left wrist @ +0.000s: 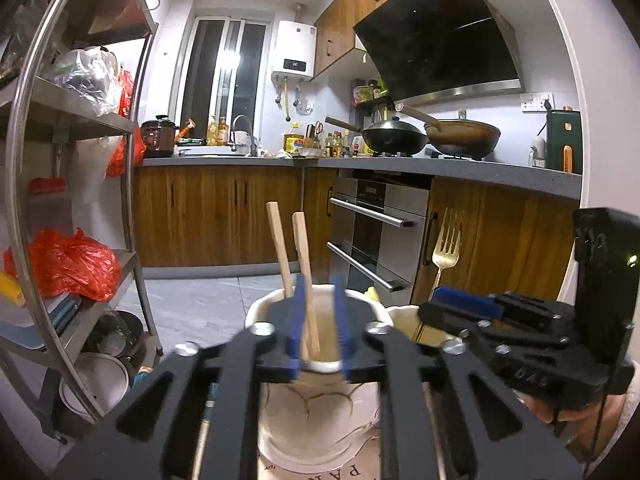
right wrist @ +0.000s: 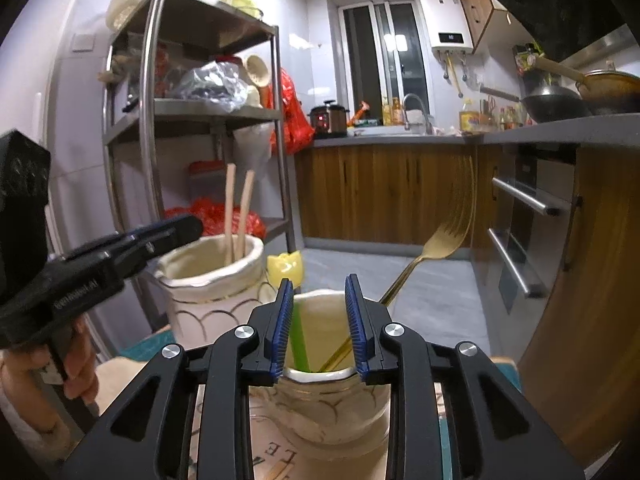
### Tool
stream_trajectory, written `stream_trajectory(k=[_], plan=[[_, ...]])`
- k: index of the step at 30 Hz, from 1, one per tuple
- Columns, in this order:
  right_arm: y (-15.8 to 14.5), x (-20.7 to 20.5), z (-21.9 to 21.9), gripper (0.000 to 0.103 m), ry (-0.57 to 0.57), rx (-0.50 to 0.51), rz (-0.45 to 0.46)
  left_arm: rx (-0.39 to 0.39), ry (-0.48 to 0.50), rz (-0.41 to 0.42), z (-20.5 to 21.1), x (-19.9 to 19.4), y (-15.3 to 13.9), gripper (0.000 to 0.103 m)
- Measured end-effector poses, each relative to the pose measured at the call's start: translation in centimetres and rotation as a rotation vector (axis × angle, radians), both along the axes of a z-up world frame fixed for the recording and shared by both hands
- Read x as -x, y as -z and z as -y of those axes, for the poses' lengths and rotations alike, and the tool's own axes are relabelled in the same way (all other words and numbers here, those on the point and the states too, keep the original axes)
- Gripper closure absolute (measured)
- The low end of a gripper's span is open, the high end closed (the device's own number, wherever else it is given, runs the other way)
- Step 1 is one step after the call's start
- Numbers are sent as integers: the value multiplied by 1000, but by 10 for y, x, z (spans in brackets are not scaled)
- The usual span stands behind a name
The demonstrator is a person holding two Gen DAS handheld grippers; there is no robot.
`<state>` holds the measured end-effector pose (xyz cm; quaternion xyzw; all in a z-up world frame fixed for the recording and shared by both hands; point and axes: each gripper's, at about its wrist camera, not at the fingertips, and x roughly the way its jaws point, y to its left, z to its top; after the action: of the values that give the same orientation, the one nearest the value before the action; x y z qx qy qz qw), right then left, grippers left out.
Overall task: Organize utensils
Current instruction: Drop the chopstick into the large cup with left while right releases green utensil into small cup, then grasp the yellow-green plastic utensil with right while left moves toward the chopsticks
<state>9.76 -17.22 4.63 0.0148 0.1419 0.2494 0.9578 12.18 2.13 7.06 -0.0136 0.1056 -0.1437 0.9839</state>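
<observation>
The left gripper [left wrist: 318, 330] is spread around chopsticks [left wrist: 298, 264] standing in a cup [left wrist: 316, 420]; the right gripper [right wrist: 320, 324] is spread, the fork [right wrist: 424, 256] beyond. Either cup could be tipped if snagged.

Bright inside, lit from above, dark outside the window [left wrist: 224, 80]. White glare on the window glass and on the shiny rack [right wrist: 148, 92]. Bent and curved at the edges, with black corners. Blurry up close on the blue tool pads [left wrist: 300, 320] and the gold fork [right wrist: 448, 236]. Sharper far away.
</observation>
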Motion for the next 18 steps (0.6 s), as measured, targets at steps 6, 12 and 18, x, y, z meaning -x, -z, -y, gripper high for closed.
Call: stream_trajectory(k=[6,12,18], plan=[[-9,20,13,41,19,-38,33,8,-24,8,-7,15,4,54],[-12,39,31,10,54,-75,58,22,-61,1,-13,29,11,29],[-6,52,46,6,94,-96,42,39,-123,28,-18,49,14,5]])
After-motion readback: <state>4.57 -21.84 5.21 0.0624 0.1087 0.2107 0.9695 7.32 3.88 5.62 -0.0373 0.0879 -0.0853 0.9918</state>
